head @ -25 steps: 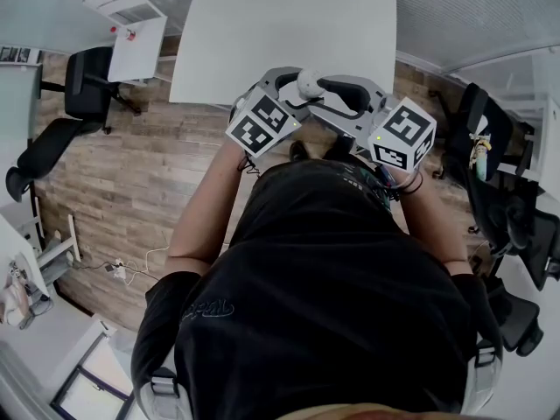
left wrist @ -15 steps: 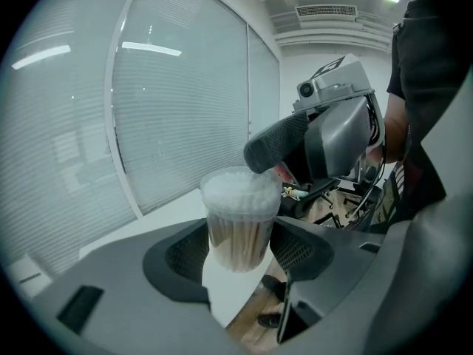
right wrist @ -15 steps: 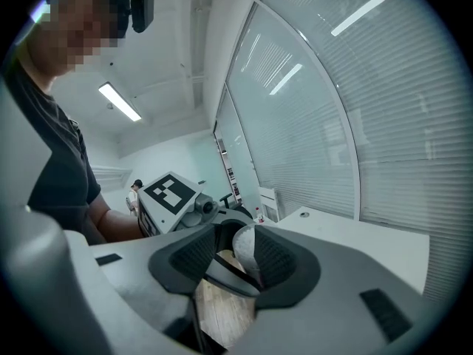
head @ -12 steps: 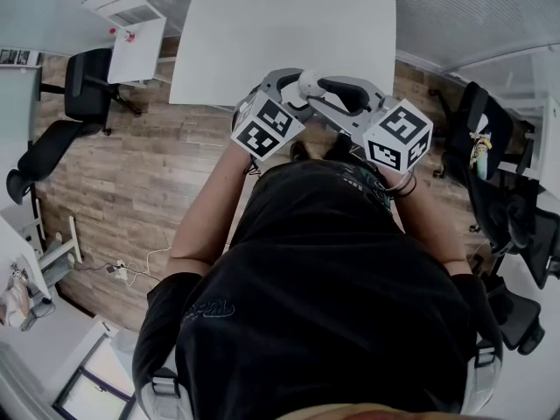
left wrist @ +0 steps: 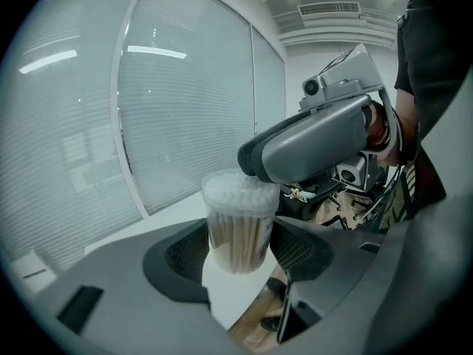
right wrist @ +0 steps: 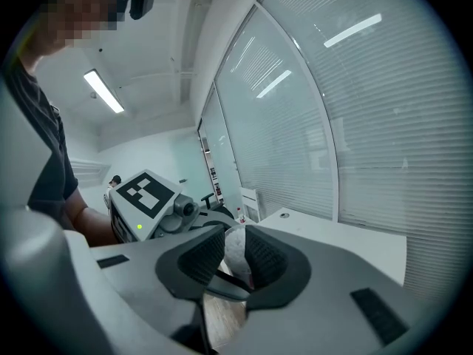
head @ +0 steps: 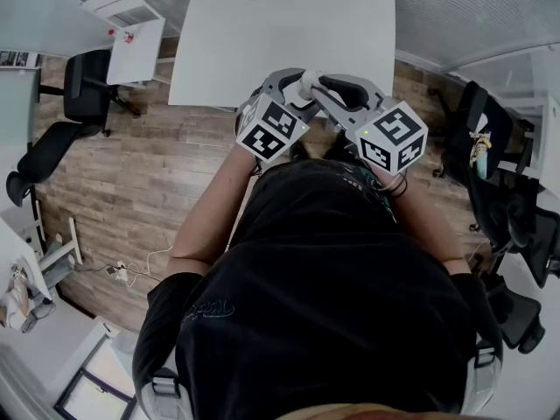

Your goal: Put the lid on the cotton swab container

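Presently: two grippers meet on one container at the table's near edge

Clearances: both grippers are held up in front of the person [head: 324, 304], over the strip of wooden floor [head: 131, 173] just short of the near edge of the white table [head: 280, 33]; open floor lies to the person's left; black office chairs [head: 87, 86] stand at both sides of the room, well apart from the grippers; a smaller white table [head: 131, 29] stands beyond the left-hand chairs, apart from the large one; in the gripper views a glass wall with blinds [left wrist: 170, 109] closes the room behind the table.

Count: two grippers, each bearing one marker cube, the left cube [head: 271, 129] and the right cube [head: 394, 136]; one cotton swab container [left wrist: 238, 231]; one lid [left wrist: 240, 192]; two chairs on the left; the number on the right cannot be determined.

Container and contents: the container is clear and upright, carried in the air between the two grippers; it is packed with cotton swabs [left wrist: 230, 242] standing on end, white heads uppermost against the lid; the clear lid sits on top; whether it is fully seated cannot be told.

Claws: the left gripper [left wrist: 238, 251] stands wide, its pads pressed on either side of the container's body; the right gripper [right wrist: 235, 254] reaches in from the opposite side; its jaws have just been closing and now stand narrow, with the lid between the pads and the pads against it.
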Available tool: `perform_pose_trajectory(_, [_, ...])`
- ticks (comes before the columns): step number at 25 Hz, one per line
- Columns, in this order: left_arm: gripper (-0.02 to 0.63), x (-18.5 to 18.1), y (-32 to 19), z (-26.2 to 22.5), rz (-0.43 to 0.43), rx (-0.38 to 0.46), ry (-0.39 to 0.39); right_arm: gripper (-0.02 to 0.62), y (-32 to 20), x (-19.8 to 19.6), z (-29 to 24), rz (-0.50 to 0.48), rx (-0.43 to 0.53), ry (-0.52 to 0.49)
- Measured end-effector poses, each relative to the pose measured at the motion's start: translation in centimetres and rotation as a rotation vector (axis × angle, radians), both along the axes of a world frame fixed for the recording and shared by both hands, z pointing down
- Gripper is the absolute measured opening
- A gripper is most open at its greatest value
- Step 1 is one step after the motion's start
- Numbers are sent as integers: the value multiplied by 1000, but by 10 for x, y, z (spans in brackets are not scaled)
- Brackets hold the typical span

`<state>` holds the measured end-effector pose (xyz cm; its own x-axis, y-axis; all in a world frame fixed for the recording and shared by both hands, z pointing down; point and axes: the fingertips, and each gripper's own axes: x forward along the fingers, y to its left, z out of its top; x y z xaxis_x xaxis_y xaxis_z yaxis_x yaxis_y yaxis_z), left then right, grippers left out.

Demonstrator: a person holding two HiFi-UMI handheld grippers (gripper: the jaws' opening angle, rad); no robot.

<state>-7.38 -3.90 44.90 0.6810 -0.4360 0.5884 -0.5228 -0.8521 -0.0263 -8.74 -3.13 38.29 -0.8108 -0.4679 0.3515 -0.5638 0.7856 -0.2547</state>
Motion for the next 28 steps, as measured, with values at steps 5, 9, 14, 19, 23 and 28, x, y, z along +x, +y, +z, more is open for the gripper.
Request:
perform_pose_trajectory(5, [267, 1, -1, 3, -7, 1, -9, 95, -1, 0, 3, 1, 5, 25])
perform_pose_trajectory(9, [267, 1, -3, 2, -9, 9, -19, 95, -2, 0, 3, 1, 7, 38])
perform_pose_trajectory(14, [267, -2, -8, 0, -14, 20, -26, 95, -6, -3, 2, -1, 26, 57])
perform_pose_trajectory(19, [265, -1, -6, 0, -13, 27, -38, 95, -1, -3, 2, -14, 64, 92])
perform_pose_trajectory(23, [264, -1, -5, -1, -12, 29, -41, 95, 1, -6, 2, -28, 104, 123])
perform_pose_trajectory(28, [264, 1, -3, 0, -12, 31, -52, 95, 5, -6, 4, -38, 137, 144])
